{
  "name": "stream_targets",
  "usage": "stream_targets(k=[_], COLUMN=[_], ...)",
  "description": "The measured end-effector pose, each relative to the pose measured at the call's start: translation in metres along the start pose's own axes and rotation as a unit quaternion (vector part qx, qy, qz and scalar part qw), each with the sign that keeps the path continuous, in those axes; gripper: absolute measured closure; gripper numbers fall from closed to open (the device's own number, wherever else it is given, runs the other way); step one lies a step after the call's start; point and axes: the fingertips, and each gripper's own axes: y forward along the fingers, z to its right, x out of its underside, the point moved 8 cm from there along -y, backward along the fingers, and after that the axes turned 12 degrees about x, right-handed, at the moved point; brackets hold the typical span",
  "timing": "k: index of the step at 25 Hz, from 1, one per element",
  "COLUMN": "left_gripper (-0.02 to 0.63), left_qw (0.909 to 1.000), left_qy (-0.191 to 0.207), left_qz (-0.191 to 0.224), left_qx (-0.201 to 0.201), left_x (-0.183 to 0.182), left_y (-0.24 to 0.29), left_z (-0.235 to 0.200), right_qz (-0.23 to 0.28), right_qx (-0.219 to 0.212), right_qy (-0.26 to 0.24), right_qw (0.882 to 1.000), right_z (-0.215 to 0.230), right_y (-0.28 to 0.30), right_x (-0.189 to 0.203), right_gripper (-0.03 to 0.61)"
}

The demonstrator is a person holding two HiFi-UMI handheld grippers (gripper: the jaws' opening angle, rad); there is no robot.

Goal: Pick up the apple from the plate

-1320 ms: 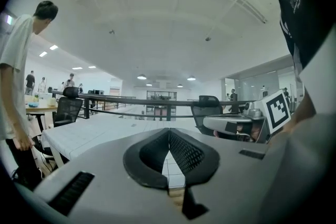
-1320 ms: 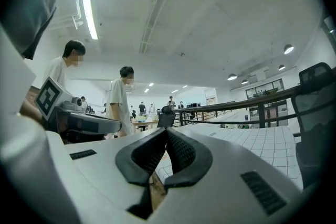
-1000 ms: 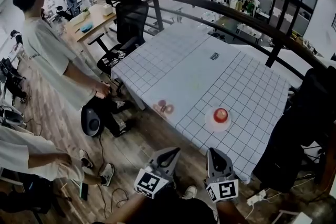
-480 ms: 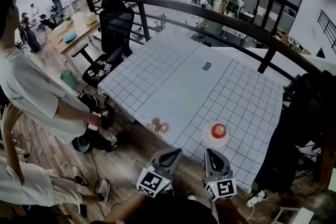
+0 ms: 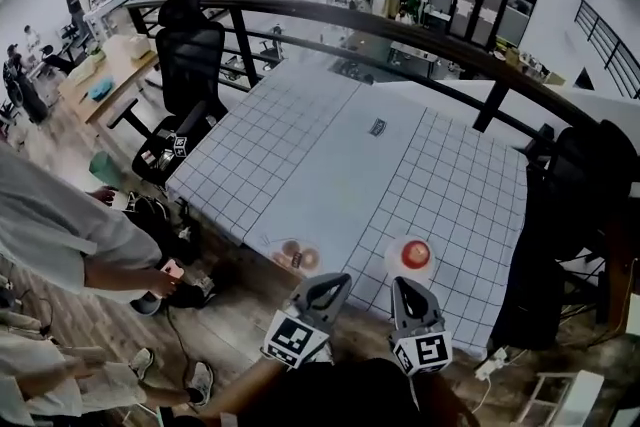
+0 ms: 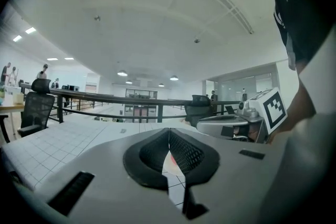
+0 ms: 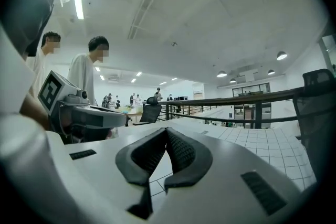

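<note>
Apple (image 5: 416,254) on plate (image 5: 391,265) near front edge of bench (image 5: 330,145), just beyond right gripper (image 5: 404,285), not touching; left gripper (image 5: 338,281) alongside; fingers of both closed together, empty

Gridded table (image 5: 330,155); black chair (image 5: 190,50) beside it; curved railing (image 5: 330,10) behind.

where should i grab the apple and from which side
Probably across its round middle, jaws on opposite sides. The apple sits alone on the plate by the near edge of the table, so come from that edge with the right gripper, which is closest; its shut jaws must open first.
</note>
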Motion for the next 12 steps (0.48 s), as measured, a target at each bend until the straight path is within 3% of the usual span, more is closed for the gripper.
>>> stream_targets(k=[5,12], left_gripper=[0.592,0.592], left_qw=[0.9998,0.9999], left_qy=[0.000,0.005], left_qz=[0.005,0.003], left_qx=[0.019,0.015], left_x=[0.000,-0.003], left_y=[0.006,0.030], left_z=[-0.014,-0.025], right_qz=[-0.003,-0.007], right_qx=[0.023,0.028], right_qy=[-0.007,-0.017], right_qw=[1.000,0.999], right_z=[0.000,0.025], right_y=[0.007,0.017], right_x=[-0.001,0.003], right_gripper=[0.555,0.555])
